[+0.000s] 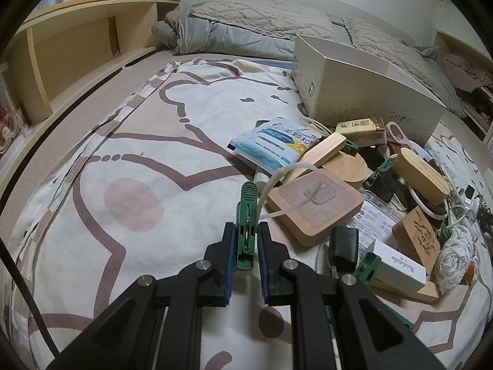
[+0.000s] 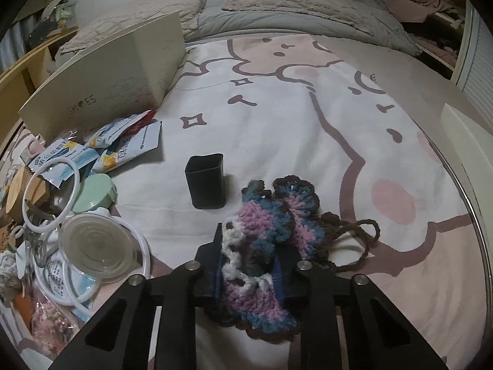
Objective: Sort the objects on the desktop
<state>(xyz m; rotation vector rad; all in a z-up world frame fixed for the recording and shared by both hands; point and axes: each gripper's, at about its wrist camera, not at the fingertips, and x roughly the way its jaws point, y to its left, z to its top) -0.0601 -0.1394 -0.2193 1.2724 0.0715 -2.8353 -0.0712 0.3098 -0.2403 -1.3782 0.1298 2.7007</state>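
In the left wrist view my left gripper (image 1: 246,231) is shut on a green clothespin (image 1: 247,215), held upright just above the bedsheet, left of a pile of objects. The pile holds a square wooden coaster (image 1: 314,208), wooden blocks (image 1: 323,151), a blue-white sachet (image 1: 274,145) and a white small box (image 1: 397,266). In the right wrist view my right gripper (image 2: 251,246) is shut on a crocheted pink, blue and white yarn piece (image 2: 265,234), whose brown cord (image 2: 354,237) trails right on the sheet. A black cup (image 2: 205,180) stands just beyond it.
A cream shoe box (image 1: 363,92) (image 2: 117,80) stands behind the pile. Sachets (image 2: 123,145), a green round case (image 2: 95,194), white rings (image 2: 49,194) and a clear lid (image 2: 92,246) lie at left in the right wrist view. Pillows and a wooden shelf border the bed.
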